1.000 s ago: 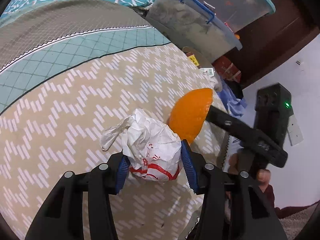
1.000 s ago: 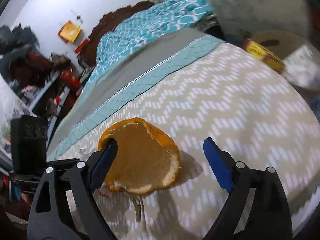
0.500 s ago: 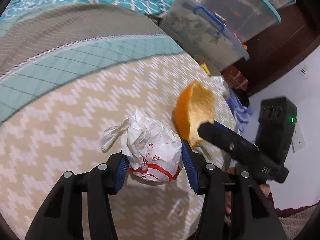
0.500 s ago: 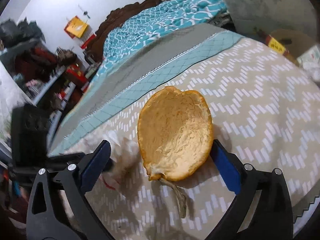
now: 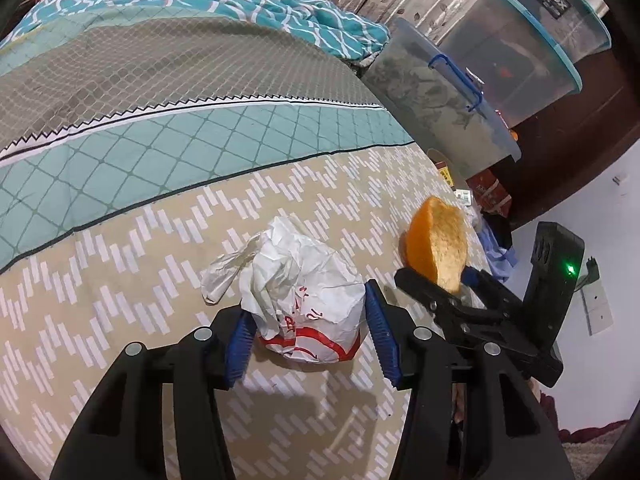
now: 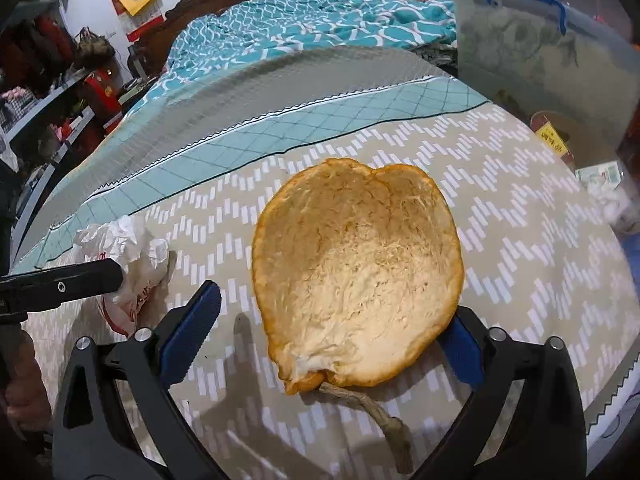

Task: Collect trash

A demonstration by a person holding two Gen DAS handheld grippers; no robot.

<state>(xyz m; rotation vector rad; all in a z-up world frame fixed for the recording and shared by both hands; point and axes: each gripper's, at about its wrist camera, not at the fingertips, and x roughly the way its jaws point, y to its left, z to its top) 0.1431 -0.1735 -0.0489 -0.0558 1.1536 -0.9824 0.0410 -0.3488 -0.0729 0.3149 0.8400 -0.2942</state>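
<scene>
A crumpled white paper wrapper (image 5: 308,300) with red print sits on the zigzag-patterned bedspread (image 5: 160,264); my left gripper (image 5: 308,320) is shut on it, both blue pads pressing its sides. To its right a cupped orange peel (image 6: 356,276), pith side facing the camera and with a dry stem below it, stands between the jaws of my right gripper (image 6: 332,320). Those jaws are closing: the right pad touches the peel's edge, and the left pad (image 6: 192,328) is still a gap away. The peel (image 5: 436,248) and right gripper (image 5: 452,288) also show in the left wrist view.
Clear plastic storage bins (image 5: 440,112) with a blue handle stand past the bed's far right edge, with boxes and cloth on the floor below. A rumpled teal blanket (image 6: 320,16) lies toward the headboard. Cluttered shelves (image 6: 48,92) line the left. A hand (image 6: 24,380) holds the left gripper.
The peel shifted from the right gripper's left pad over to its right pad and now stands closer and more upright. Its jaws widened, then narrowed. The left gripper kept its hold on the wrapper.
</scene>
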